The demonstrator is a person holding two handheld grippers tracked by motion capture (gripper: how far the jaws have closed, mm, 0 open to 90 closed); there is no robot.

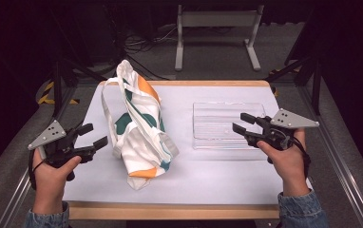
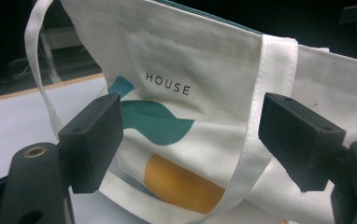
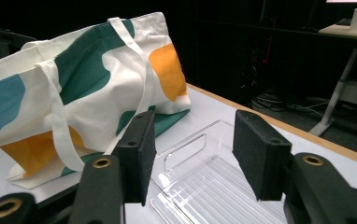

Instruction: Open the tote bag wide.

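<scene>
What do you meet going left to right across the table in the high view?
Left tool → tote bag → clear tray → right tool, whose tips reach over the tray's right end.

White-topped table (image 1: 227, 183) with a pale wooden edge, grey carpeted floor (image 1: 284, 47) beyond it, a grey metal frame stand (image 1: 217, 19) on two feet at the back, loose dark cables (image 1: 141, 45) on the floor, yellow-and-black hazard tape (image 1: 46, 92) at left, surroundings lay dark.
</scene>
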